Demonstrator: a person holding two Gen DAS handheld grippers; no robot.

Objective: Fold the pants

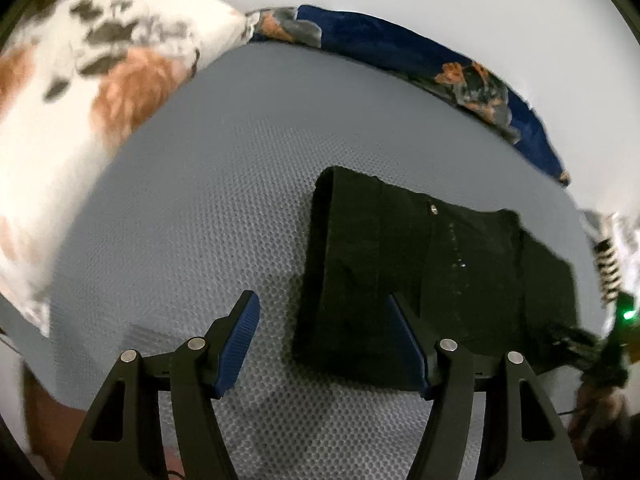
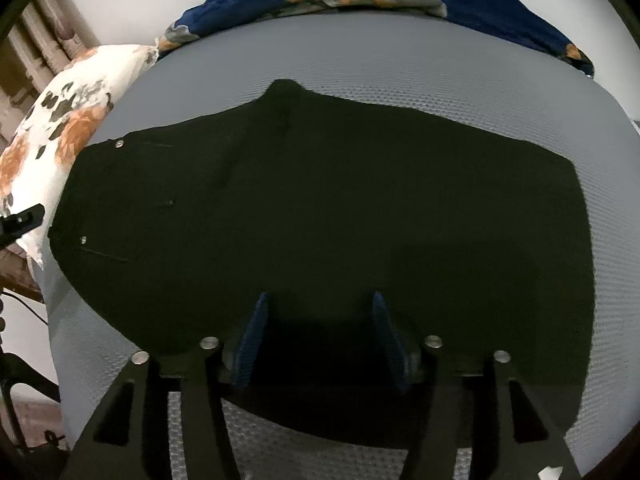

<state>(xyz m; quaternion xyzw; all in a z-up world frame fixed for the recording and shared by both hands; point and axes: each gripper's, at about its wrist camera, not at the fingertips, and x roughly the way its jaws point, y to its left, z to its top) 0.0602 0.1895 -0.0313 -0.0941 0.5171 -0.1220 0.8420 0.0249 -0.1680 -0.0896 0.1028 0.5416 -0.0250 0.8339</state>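
Both grippers, left (image 1: 322,308) and right (image 2: 319,304), stand apart-jawed and empty above the black pants (image 2: 320,220), seemingly released to reposition for another fold.

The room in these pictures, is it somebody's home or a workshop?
Most likely a bedroom at home. Black pants lie on a grey mattress, with a floral pillow at one end and a dark blue floral blanket along the far edge, by a plain wall.
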